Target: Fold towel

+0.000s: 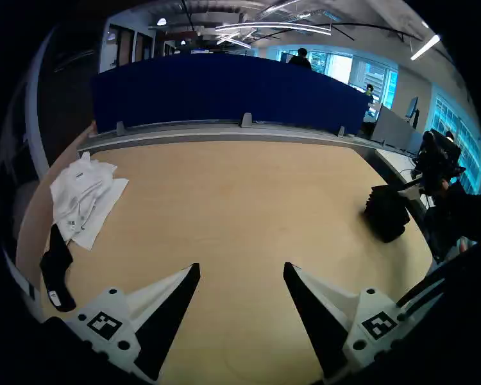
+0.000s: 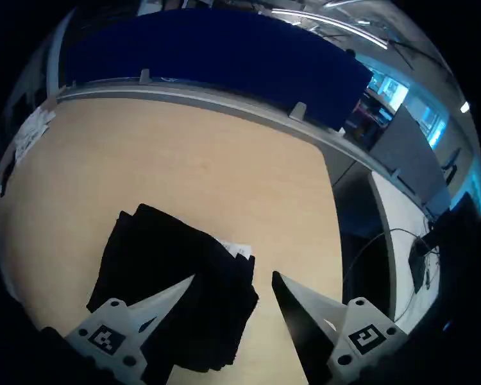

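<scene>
A stack of folded black towels lies near the table's right edge, with a small white tag at its far corner. My right gripper hovers open just above it, its left finger over the stack and its right finger over bare wood. The same black stack sits far right in the left gripper view, with the other gripper dark beside it. My left gripper is open over bare wood at mid-table, holding nothing.
The wooden table ends at a blue divider panel along the back. White folded cloths and a black cloth lie at the left edge. Another desk with cables stands beyond the right edge.
</scene>
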